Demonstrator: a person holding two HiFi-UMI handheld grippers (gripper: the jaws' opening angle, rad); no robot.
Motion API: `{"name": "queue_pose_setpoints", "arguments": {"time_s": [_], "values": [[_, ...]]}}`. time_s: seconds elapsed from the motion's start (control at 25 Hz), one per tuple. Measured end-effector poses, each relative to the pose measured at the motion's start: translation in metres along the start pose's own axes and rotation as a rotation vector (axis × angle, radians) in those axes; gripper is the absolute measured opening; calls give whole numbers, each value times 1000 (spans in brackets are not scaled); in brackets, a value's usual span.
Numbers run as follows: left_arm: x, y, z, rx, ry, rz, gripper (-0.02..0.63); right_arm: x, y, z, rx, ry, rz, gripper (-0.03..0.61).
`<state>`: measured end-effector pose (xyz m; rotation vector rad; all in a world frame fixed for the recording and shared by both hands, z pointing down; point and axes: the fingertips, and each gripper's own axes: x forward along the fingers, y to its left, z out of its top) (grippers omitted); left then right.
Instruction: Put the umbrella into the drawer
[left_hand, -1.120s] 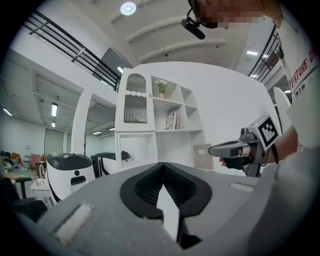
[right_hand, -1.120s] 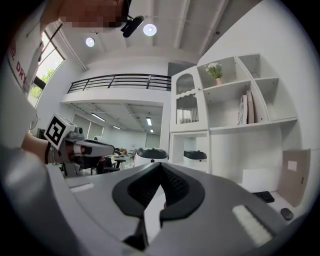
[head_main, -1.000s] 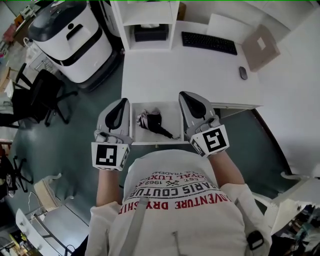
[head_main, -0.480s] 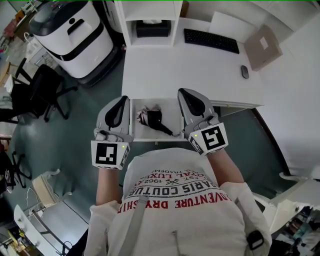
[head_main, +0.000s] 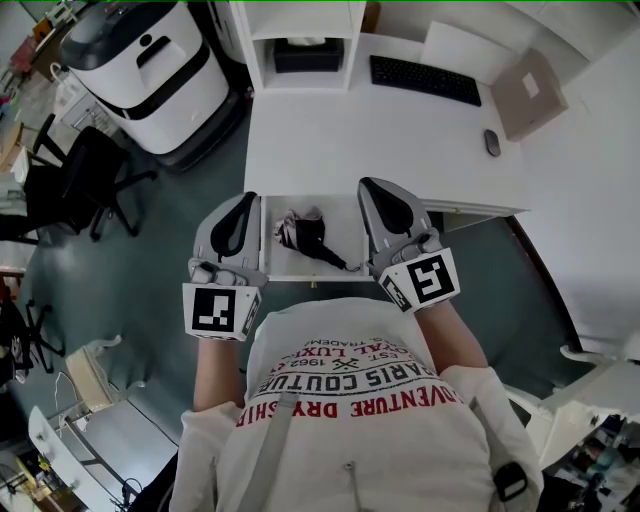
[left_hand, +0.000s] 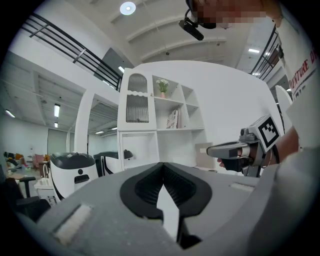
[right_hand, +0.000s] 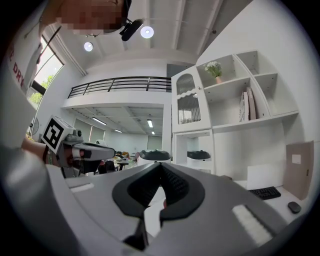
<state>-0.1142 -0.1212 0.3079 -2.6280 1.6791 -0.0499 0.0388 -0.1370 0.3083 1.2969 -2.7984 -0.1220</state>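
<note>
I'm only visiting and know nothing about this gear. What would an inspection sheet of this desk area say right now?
Surface: white desk, middle bare.
Job's things: folded dark umbrella lies inside the open drawer.
Clutter: keyboard, mouse, brown cardboard piece.
Grippers: left gripper and right gripper flank the drawer, jaws together, holding nothing.
Cables: nothing seen.
Surroundings: large white machine, black office chair, teal floor.

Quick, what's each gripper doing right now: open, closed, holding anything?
Left gripper: closed, empty.
Right gripper: closed, empty.
</note>
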Motion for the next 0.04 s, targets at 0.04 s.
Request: {"name": "queue_pose_setpoints", "arguments": {"time_s": [0.04], "values": [[1, -1, 1, 0, -3, 1, 8, 0, -1, -1, 7, -1, 1, -2]]}}
